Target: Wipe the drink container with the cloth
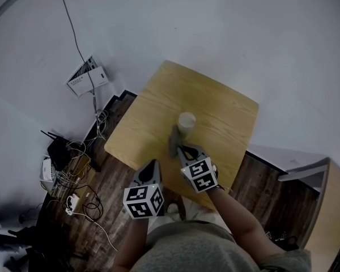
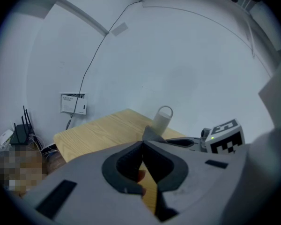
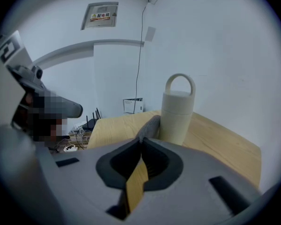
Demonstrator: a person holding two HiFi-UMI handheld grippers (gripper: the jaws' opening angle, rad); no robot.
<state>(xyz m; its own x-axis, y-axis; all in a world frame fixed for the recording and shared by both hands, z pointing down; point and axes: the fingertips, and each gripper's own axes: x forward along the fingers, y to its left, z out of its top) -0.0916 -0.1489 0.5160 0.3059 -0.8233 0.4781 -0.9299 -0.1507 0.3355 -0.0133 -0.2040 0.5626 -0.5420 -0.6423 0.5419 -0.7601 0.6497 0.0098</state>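
Note:
A cream drink container (image 1: 187, 122) with a loop handle stands upright near the middle of the small wooden table (image 1: 215, 103). A grey cloth (image 1: 174, 141) stands bunched just in front of it, touching its side. My right gripper (image 1: 183, 150) is shut on the cloth's near end; in the right gripper view the cloth (image 3: 150, 126) sticks up past the closed tips (image 3: 141, 139) beside the container (image 3: 177, 110). My left gripper (image 1: 153, 165) is shut and holds nothing, near the table's front edge. From it I see the container (image 2: 163, 118) and the cloth (image 2: 150, 134).
Cables, a router (image 1: 55, 150) and a power strip (image 1: 72, 202) lie on the dark floor left of the table. A white box (image 1: 86, 77) hangs on the wall with a cable. A wooden cabinet (image 1: 331, 208) stands at the right.

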